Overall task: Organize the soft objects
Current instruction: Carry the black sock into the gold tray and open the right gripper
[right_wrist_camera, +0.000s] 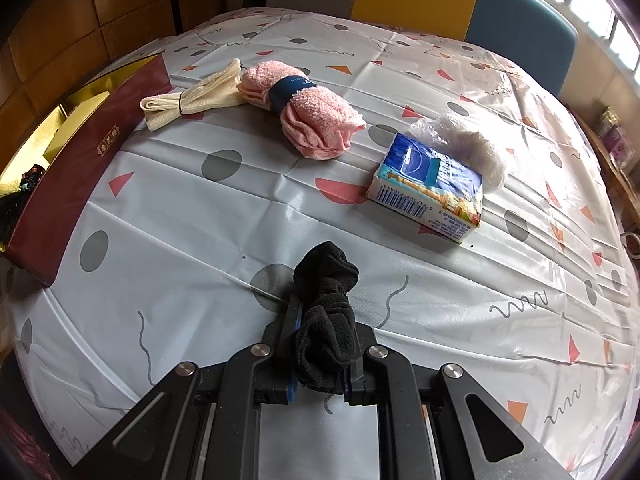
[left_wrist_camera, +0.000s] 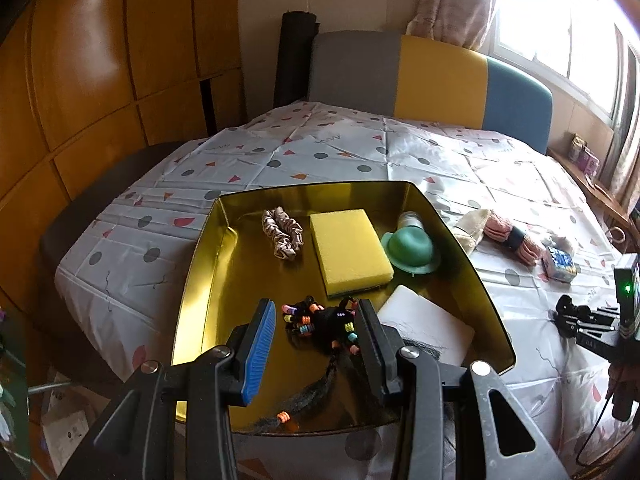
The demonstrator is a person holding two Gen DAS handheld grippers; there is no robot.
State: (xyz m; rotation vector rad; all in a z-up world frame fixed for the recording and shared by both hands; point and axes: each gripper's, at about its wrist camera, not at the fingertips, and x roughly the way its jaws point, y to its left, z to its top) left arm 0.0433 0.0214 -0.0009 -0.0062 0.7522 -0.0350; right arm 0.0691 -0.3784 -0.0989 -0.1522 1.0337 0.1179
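Now we clamp sock [right_wrist_camera: 326,320] in right claw [right_wrist_camera: 320,344]; tin [right_wrist_camera: 80,152] lies at ten o'clock, long wall toward us. Left claw [left_wrist_camera: 316,332] gapes, empty, over tin.

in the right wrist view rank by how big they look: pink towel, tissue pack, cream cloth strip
1. pink towel
2. tissue pack, nearly as big and nearer the camera, so the order is unsure
3. cream cloth strip, thinnest

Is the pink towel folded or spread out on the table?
Folded. The pink towel lies bundled, a dark blue band wrapped around its middle, its layered folds showing at one end.
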